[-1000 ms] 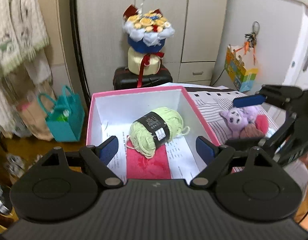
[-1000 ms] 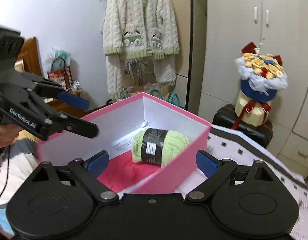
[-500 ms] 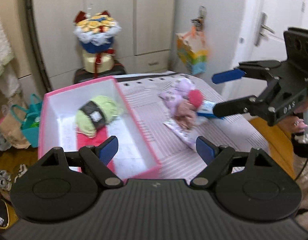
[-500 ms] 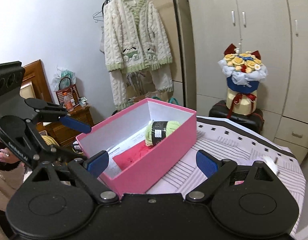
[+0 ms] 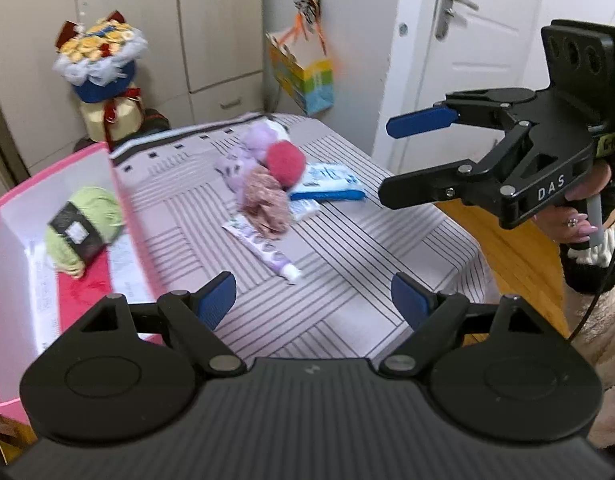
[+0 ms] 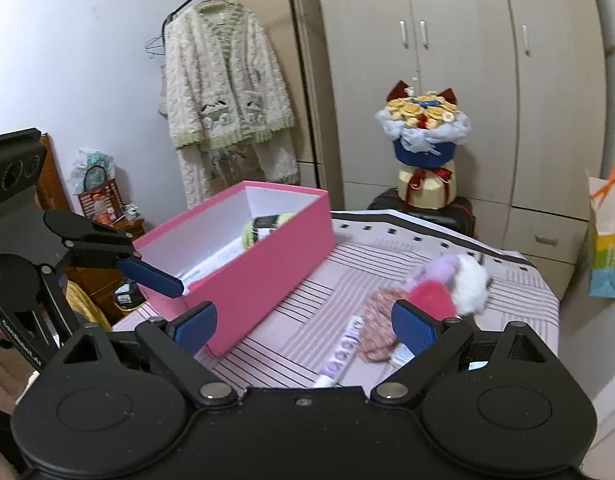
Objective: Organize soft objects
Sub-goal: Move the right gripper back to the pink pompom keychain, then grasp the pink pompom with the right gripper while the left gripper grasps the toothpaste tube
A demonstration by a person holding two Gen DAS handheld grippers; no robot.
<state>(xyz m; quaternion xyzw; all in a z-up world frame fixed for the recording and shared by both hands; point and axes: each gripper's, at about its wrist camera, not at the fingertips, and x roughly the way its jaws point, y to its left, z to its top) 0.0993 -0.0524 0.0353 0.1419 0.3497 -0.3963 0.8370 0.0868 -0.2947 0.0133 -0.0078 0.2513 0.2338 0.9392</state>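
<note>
Both tongs are held spread with nothing between their blue pads: the left tongs (image 5: 313,304) are poised above the near part of the surface (image 5: 347,280), and the right tongs (image 5: 387,164) are seen in the air over its right edge. A pink box (image 6: 263,272) is set on the left side of the striped surface, close to the left edge, and a ball of green yarn (image 5: 83,228) with a black band is lain inside it against the inner wall. The remaining soft things are heaped near the middle, well apart from the box: a purple plush toy (image 5: 251,148), a red pompom (image 5: 285,160) and a pinkish knitted piece (image 5: 265,204), all touching one another. A tube (image 5: 263,248) is partly covered by the knitted piece, and a blue-and-white packet (image 5: 331,184) is laid just beside the heap. A bare striped strip is left between box and heap, and another between the heap and the near edge.
</note>
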